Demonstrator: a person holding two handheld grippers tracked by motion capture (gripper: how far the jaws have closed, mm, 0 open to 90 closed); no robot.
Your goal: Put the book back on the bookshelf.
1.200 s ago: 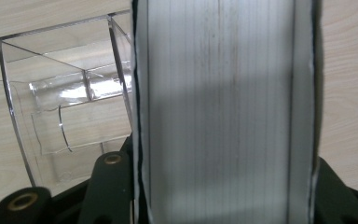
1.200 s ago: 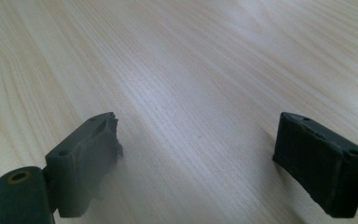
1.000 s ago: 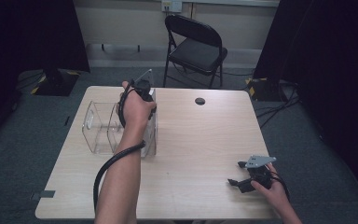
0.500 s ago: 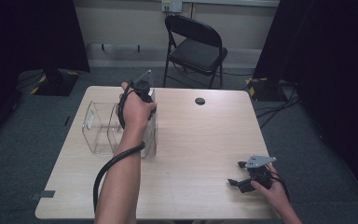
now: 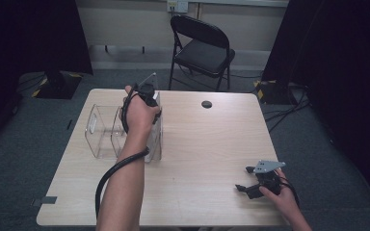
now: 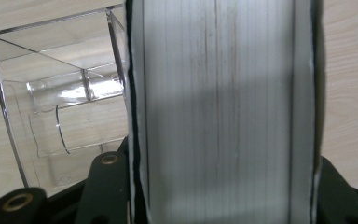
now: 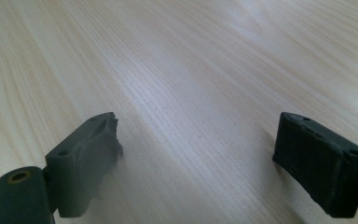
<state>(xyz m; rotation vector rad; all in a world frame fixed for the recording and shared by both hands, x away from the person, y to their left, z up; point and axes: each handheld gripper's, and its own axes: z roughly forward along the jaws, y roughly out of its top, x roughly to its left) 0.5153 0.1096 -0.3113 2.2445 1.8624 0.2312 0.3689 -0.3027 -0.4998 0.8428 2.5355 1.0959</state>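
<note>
Pale wood surface (image 5: 207, 159), folding chair (image 5: 200, 48) behind. Left gripper (image 5: 147, 94) clamped on white book (image 6: 219, 112), page edges between jaws, beside clear organizer (image 5: 101, 132). Right gripper (image 5: 255, 185) idle, jaws wide. Best lowered upright, squarely into end compartment.
</note>
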